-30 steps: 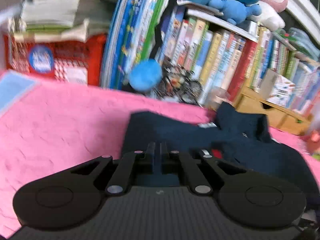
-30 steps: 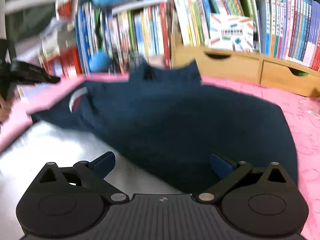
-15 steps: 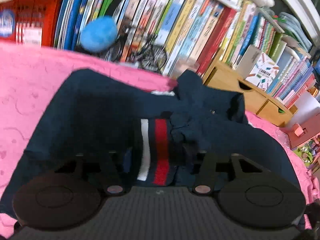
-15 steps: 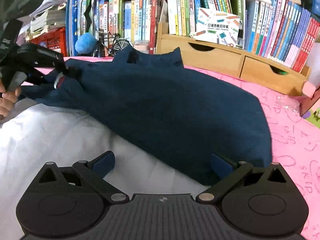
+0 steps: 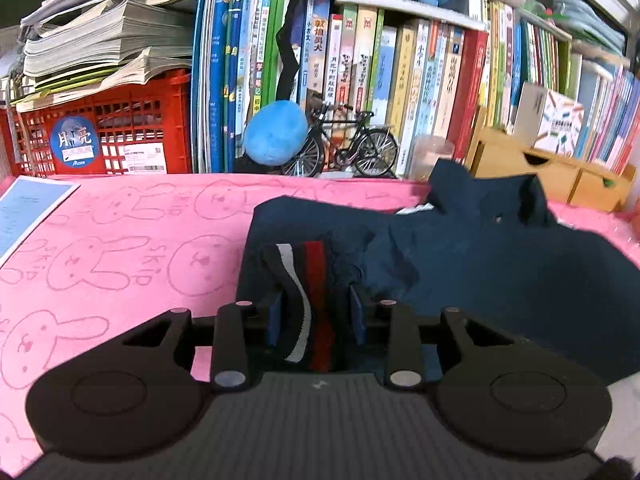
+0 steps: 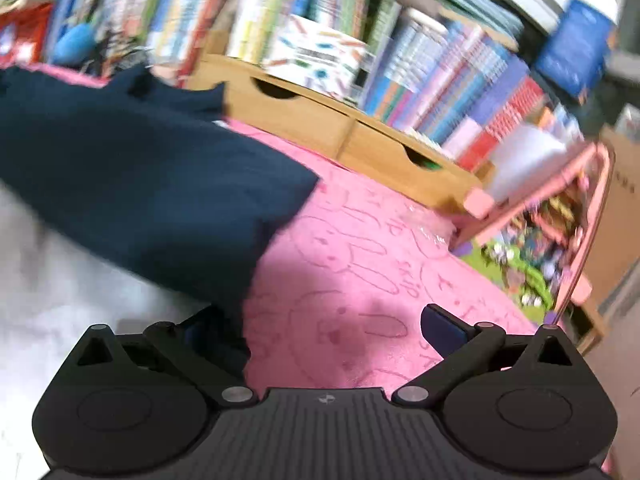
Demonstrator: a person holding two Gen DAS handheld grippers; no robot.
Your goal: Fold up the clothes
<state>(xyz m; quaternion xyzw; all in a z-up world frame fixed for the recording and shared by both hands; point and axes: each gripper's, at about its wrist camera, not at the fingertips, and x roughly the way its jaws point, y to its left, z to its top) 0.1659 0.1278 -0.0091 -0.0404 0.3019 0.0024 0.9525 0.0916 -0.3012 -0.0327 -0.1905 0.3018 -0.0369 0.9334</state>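
A navy polo shirt (image 5: 500, 280) lies spread on the pink bunny-print cloth (image 5: 120, 248), collar toward the bookshelf. Its sleeve is folded inward, and the cuff (image 5: 308, 272) with white and red stripes lies between the pads of my left gripper (image 5: 316, 304). The jaws stand a little apart and do not press on it. In the blurred right wrist view, my right gripper (image 6: 316, 324) is wide open at the shirt's (image 6: 140, 176) right edge. Its left finger is over the navy fabric and its right finger over the pink cloth (image 6: 360, 260).
A white garment (image 6: 48, 300) lies under the shirt's near side. Along the back stand a red crate (image 5: 104, 136) with paper stacks, rows of books, a blue plush ball (image 5: 276, 132), a model bicycle (image 5: 344, 148) and wooden drawers (image 6: 360, 140). A pink toy box (image 6: 540, 220) is at right.
My left gripper went from shut to partly open, with the striped cuff now lying loose between its pads. The right wrist view swung to the right, so the shirt now sits at its left.
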